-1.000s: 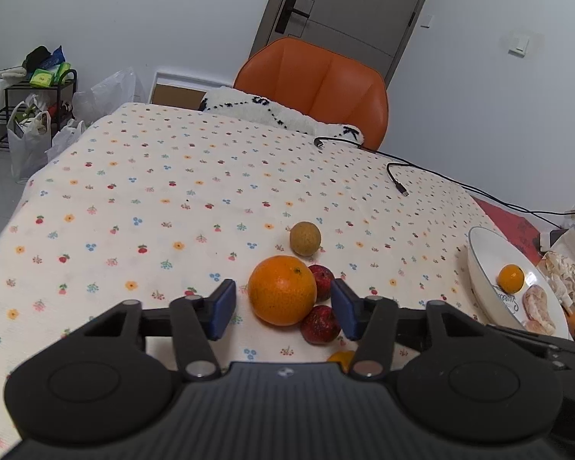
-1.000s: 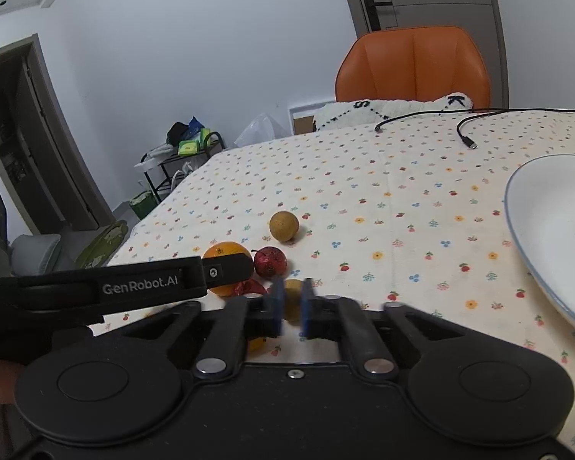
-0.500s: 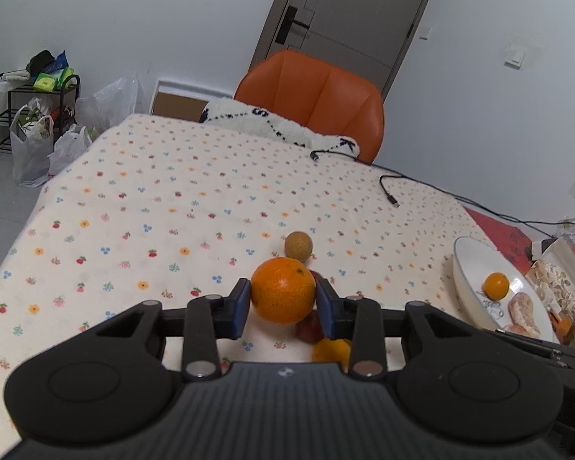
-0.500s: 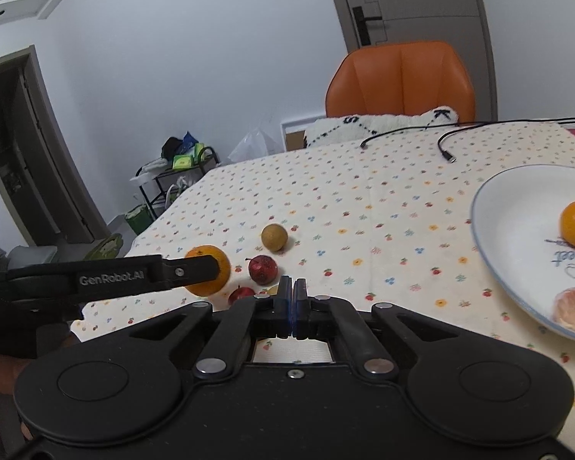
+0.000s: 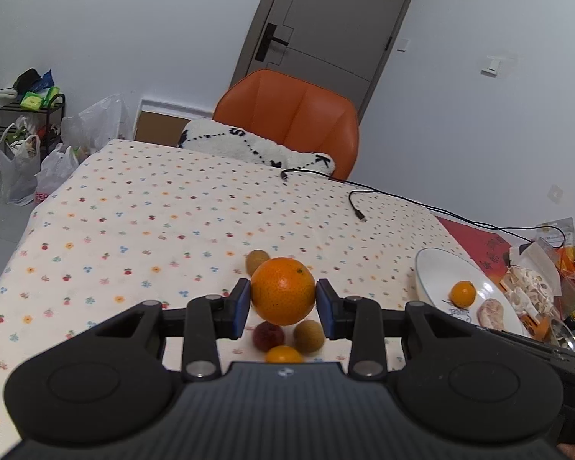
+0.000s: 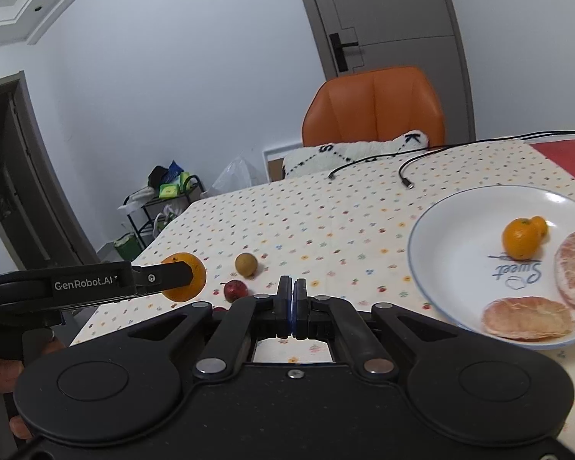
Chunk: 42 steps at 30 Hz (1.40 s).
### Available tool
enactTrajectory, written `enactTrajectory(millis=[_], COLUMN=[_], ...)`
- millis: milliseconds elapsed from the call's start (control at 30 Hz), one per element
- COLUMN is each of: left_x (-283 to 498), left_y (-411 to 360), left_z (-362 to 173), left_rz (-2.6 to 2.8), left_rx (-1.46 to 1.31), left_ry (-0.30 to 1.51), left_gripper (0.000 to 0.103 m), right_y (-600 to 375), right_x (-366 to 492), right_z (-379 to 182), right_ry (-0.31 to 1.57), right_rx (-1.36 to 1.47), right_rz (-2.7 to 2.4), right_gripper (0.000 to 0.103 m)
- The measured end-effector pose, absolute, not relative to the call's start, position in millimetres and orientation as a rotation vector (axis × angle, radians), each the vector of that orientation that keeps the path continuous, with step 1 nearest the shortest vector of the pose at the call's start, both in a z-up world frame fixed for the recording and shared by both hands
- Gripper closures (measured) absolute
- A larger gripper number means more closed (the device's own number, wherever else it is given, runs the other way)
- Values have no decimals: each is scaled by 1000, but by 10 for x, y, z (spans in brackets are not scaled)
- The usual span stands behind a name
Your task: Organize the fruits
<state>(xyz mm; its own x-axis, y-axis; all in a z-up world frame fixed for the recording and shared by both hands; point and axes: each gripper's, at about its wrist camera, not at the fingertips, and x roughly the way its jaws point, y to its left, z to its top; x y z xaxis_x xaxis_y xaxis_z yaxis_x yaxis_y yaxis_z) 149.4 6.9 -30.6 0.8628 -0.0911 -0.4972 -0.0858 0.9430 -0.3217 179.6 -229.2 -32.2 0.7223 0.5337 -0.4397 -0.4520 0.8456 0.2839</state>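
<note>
- Raised since the earlier frames: the large orange, then sitting on the cloth between spread pads, now hangs clamped in the left gripper, clear of the tabletop; the pads press its two sides at mid-height, likely so the round fruit cannot roll out.
- Right gripper, nearest in its own view: fingers pressed together on nothing, parked low at 6 o'clock, apparently idle while the other hand carries.
- Loose fruit under the lifted orange, left view at 6 o'clock: a red fruit, a brown round fruit and a small orange one, close together on the cloth; not yet sorted.
- Second brown fruit, just behind the orange at 11 o'clock, resting on the cloth apart from that group.
- White plate, at 3 o'clock in the left view, well apart from the loose fruit: holds a small mandarin and peeled citrus pieces. Judged the collection point, so the carried orange would travel rightward.
- Snack packets, beyond the plate at the table's right edge.
- Black cable, farther back at 1 o'clock, lying slack on the cloth.
- Orange chair with a white cushion, 12 o'clock, at the far edge.
- Door, behind the chair.
</note>
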Motion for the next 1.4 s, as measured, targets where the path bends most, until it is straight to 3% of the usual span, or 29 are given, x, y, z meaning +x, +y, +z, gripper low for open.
enactTrajectory(millis=[267, 433, 600, 1167, 1267, 1400], left_x=[1480, 1446, 1422, 1463, 1465, 1468], left_y=[-56, -47, 56, 406, 427, 447], left_z=[-249, -252, -240, -609, -593, -630], left_rz=[-16, -8, 3, 57, 59, 63], left_rx=[-332, -325, -328, -380, -368, -370], left_ry=[518, 517, 505, 612, 613, 626], left_gripper=[68, 71, 76, 74, 72, 70], right_y=[-2400, -2270, -2083, -1605, -1555, -1569], right_x=[1803, 1827, 1886, 2051, 2073, 2077], right_z=[-332, -409, -476, -712, -743, -750], right_ry=[551, 582, 607, 682, 688, 680], right_rx=[191, 193, 179, 97, 86, 91], right_rz=[576, 603, 623, 651, 648, 652], right_gripper=[102, 77, 68, 69, 79, 80])
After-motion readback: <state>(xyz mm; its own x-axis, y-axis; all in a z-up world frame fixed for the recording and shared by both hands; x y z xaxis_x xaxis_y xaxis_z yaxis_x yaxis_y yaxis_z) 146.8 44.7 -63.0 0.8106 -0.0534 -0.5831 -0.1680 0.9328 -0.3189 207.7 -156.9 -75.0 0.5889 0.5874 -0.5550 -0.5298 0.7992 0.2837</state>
